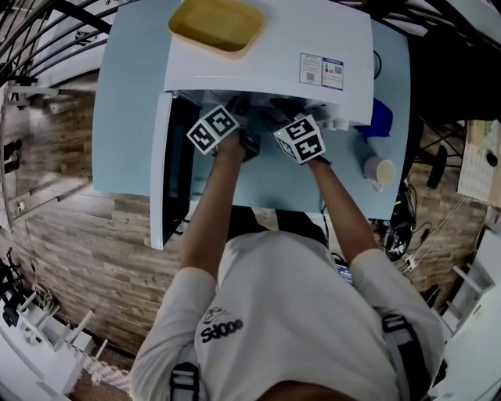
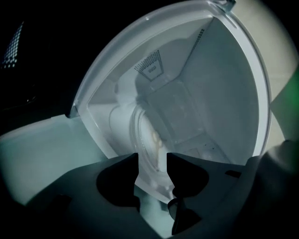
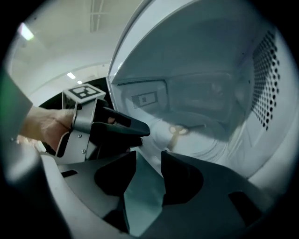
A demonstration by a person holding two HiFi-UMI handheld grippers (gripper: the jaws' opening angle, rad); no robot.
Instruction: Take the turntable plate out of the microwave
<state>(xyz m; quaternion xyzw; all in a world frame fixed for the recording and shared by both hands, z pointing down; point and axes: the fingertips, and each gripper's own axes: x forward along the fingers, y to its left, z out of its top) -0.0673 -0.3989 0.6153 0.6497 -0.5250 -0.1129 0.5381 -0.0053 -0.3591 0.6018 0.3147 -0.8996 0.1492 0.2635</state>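
Two grippers stood side by side at the mouth of the open microwave (image 1: 266, 55), left gripper (image 2: 153, 161) with jaws apart and gripping nothing, right gripper (image 3: 148, 161) likewise, glass plate (image 3: 205, 140) lay inside on the oven floor, yellow tray (image 1: 217, 23) rested on top.

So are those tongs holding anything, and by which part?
Nothing is held. The left tongs and right tongs both stand open at the microwave mouth; the turntable plate lies inside, not gripped.
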